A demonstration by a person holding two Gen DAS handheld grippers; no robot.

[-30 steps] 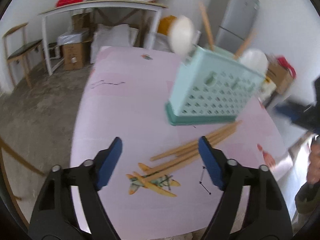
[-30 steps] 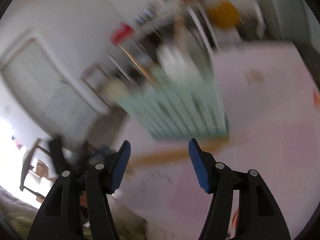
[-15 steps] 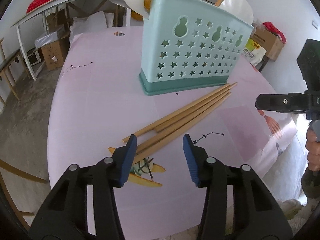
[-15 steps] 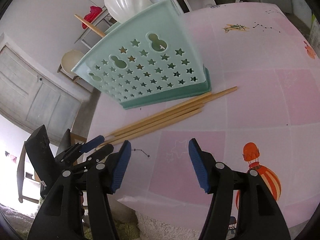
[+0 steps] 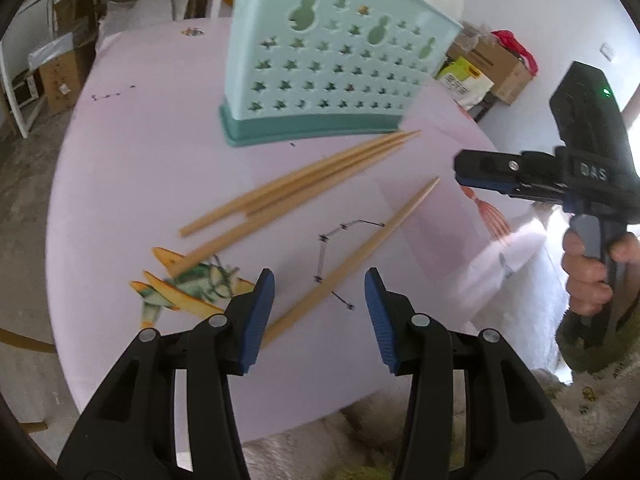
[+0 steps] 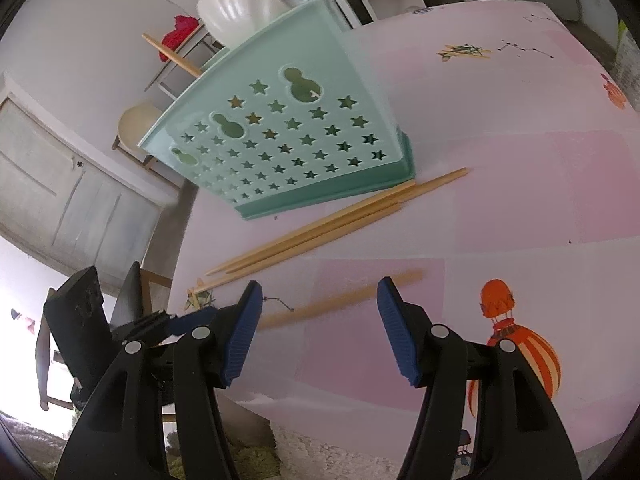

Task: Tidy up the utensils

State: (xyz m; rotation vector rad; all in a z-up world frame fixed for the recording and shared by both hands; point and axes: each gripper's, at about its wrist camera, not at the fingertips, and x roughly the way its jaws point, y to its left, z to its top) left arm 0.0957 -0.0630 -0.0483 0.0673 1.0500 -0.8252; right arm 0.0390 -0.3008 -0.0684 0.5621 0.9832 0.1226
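We hold the left gripper [image 5: 319,306] low over the table [image 5: 120,184], its black plastic arms ending in ribbed blue pads [image 5: 260,312]. The jaws stand apart, clamping nothing. A single chopstick [image 5: 352,264] lies slantwise between them, its thick end just beside the left pad; we cannot tell whether pad and wood touch. It is pale wood, smooth, tapering to a point.

The right gripper [image 6: 319,326] is the same make, with its jaws spread and nothing gripped. That same chopstick shows blurred across the gap beyond its pads. In the left wrist view the right tool's black body bears raised letters, apparently "DAS", and a small green light; a hand [image 5: 592,276] grips its grey handle.

Farther out, three more chopsticks [image 5: 304,184] lie in a loose bundle, tips toward the utensil holder [image 5: 336,68]. The holder is mint plastic on a darker teal base, its curved wall pierced with star and gourd-shaped holes. White scoop-shaped spoons [image 6: 236,6] and wooden handles rise from it.

The table wears a smooth pink cloth printed with an aeroplane [image 5: 188,292], dotted constellations and an orange balloon [image 6: 516,336].
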